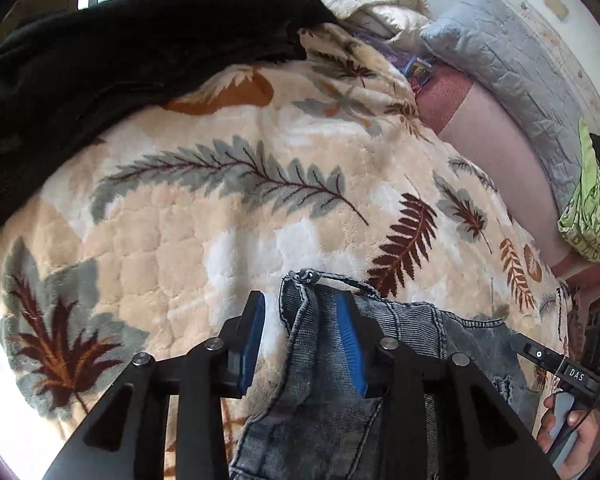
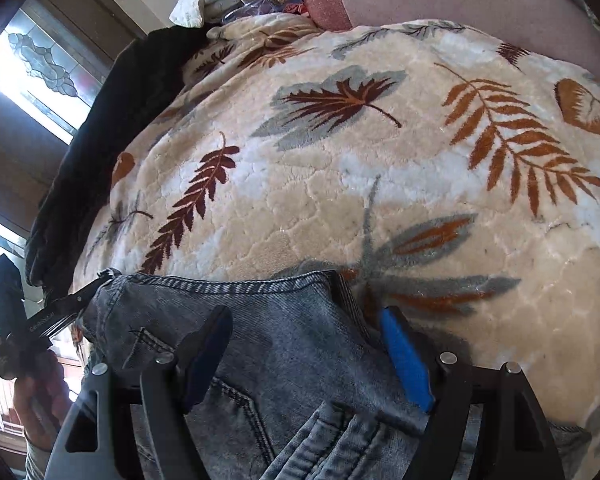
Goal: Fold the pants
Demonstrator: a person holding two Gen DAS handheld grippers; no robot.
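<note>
Grey-blue denim pants [image 1: 403, 360] hang at the near edge of a bed; they also fill the bottom of the right wrist view [image 2: 300, 344]. My left gripper [image 1: 301, 340] stands open, its jaws apart, with the waistband corner draped between the blue pads [image 1: 349, 344]. My right gripper [image 2: 311, 352] is also open, its jaws wide either side of the waistband edge, one blue pad [image 2: 405, 360] showing. The right gripper body shows in the left wrist view [image 1: 571, 372]; the left gripper body shows in the right wrist view [image 2: 36, 320].
A cream fleece blanket with a leaf print [image 1: 240, 208] covers the bed. A black garment [image 1: 120, 60] lies along its far left side. A grey quilted pillow [image 1: 499, 52] and a green cloth [image 1: 587, 216] lie at the right. A window [image 2: 32, 76] stands behind.
</note>
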